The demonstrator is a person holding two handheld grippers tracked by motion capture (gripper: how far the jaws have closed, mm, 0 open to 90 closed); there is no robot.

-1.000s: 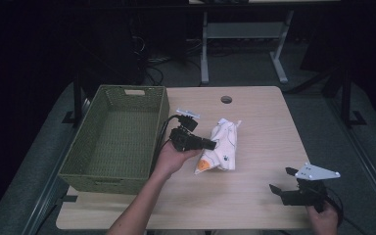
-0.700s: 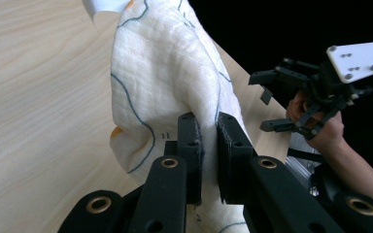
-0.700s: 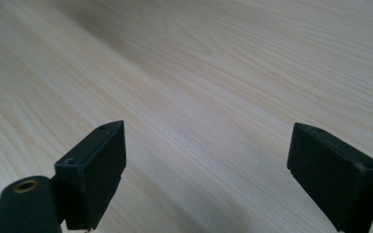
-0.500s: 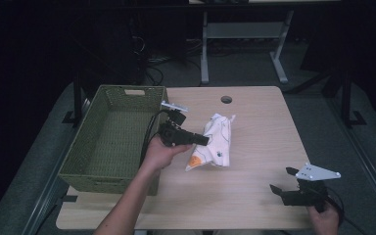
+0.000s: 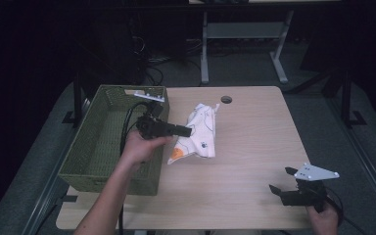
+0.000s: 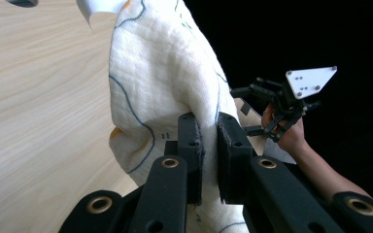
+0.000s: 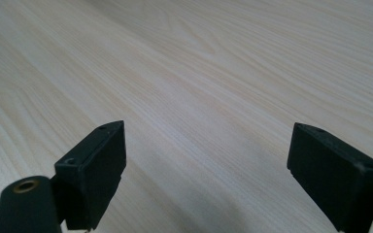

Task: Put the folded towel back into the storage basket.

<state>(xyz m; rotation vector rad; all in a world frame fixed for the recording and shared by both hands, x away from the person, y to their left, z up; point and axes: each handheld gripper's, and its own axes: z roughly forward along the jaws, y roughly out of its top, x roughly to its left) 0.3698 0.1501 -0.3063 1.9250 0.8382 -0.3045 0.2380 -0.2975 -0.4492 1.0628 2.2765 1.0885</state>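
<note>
Jaws of left gripper point(image 6: 209, 145) clamped on white cloth point(image 5: 199, 133), held at frame centre beside green basket point(image 5: 105, 142). Right gripper point(image 5: 280, 181) spread wide, rested low at lower right over table point(image 5: 259, 142).

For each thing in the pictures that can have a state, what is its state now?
Left gripper: shut on the cloth.
Right gripper: open, holding nothing, over bare table.
Cloth: bunched, pinched by the left gripper, beside the basket.
Basket: upright, nothing visible inside.
</note>
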